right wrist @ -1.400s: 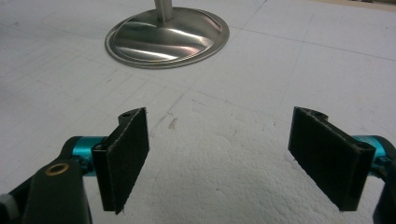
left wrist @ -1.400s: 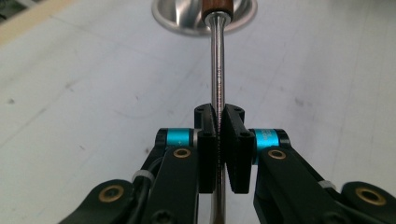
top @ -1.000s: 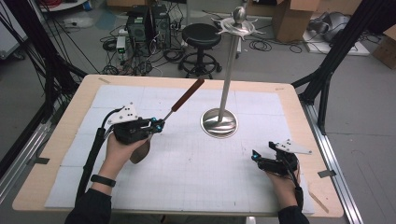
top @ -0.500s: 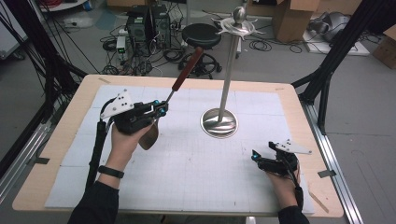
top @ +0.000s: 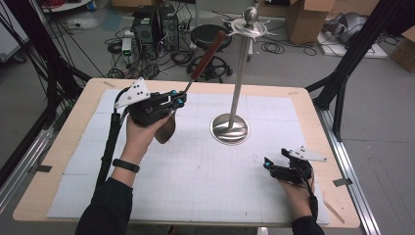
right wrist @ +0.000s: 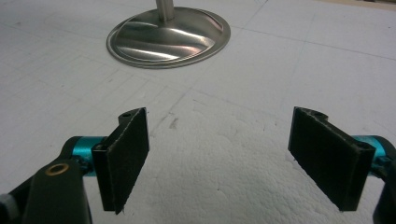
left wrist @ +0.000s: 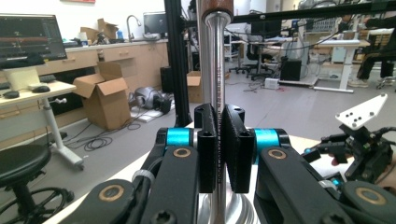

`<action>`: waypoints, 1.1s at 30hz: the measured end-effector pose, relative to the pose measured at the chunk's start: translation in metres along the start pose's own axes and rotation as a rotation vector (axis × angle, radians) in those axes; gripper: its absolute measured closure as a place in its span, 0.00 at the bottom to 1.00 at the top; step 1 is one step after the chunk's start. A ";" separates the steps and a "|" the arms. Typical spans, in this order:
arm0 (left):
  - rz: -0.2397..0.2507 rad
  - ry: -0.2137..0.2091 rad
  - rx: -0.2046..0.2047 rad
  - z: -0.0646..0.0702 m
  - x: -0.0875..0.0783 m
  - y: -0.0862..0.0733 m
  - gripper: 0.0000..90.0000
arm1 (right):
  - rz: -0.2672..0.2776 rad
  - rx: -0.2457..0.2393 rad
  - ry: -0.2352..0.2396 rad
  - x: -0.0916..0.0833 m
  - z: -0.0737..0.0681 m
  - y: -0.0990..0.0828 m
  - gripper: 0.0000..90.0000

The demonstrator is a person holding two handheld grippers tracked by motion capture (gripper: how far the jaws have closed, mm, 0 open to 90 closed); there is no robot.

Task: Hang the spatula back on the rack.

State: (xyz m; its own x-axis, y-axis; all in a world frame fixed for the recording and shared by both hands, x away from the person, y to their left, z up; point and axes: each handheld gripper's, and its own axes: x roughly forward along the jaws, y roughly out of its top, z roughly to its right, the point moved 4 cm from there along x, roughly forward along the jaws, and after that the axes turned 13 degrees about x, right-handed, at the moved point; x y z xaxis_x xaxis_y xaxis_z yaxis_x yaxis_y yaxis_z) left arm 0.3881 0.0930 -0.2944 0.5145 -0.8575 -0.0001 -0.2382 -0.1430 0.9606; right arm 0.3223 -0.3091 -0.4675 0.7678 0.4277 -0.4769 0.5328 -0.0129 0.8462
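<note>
White foam sheeting (top: 195,181) is covering the tabletop, with a cluttered lab floor behind it. Over the last second the left gripper (top: 177,101) has been lifting the utensil (top: 195,68): its wooden handle, which was lying low over the mat a second ago, is now pointing up toward one o'clock, its tip nearing the hooks at the top of the metal stand (top: 238,83). The left gripper view is showing the jaws nearly shut, pinching the utensil's thin steel shank (left wrist: 215,93). The dark bowl end is hanging just below the left hand (top: 142,134). The right gripper (top: 270,165) is resting at five o'clock on the mat, jaws spread wide and holding nothing, unmoved throughout. Judging by this, the utensil is being raised for hanging on the stand, and tilting it onto a hook is probably coming next.
</note>
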 end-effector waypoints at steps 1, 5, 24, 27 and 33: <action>0.006 0.001 -0.001 -0.001 0.001 0.001 0.94 | 0.000 -0.001 0.000 0.000 0.000 0.000 0.22; 0.007 -0.006 -0.002 -0.004 0.006 0.003 0.94 | -0.001 0.001 0.003 0.000 0.000 0.000 0.22; 0.031 -0.020 -0.010 -0.005 0.021 0.001 0.94 | 0.000 -0.002 0.004 0.000 0.000 0.000 0.22; 0.040 -0.028 0.001 -0.003 0.020 0.004 0.94 | 0.000 -0.002 0.004 0.000 0.000 0.000 0.22; 0.014 -0.024 0.013 -0.002 0.023 0.001 0.94 | -0.001 -0.003 0.005 0.000 -0.001 0.000 0.22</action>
State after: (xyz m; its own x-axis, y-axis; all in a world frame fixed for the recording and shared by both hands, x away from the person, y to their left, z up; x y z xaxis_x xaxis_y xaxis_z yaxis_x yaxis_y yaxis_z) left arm 0.4009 0.0740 -0.2933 0.4912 -0.8710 0.0061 -0.2556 -0.1375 0.9569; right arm 0.3218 -0.3085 -0.4675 0.7655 0.4324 -0.4765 0.5325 -0.0100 0.8464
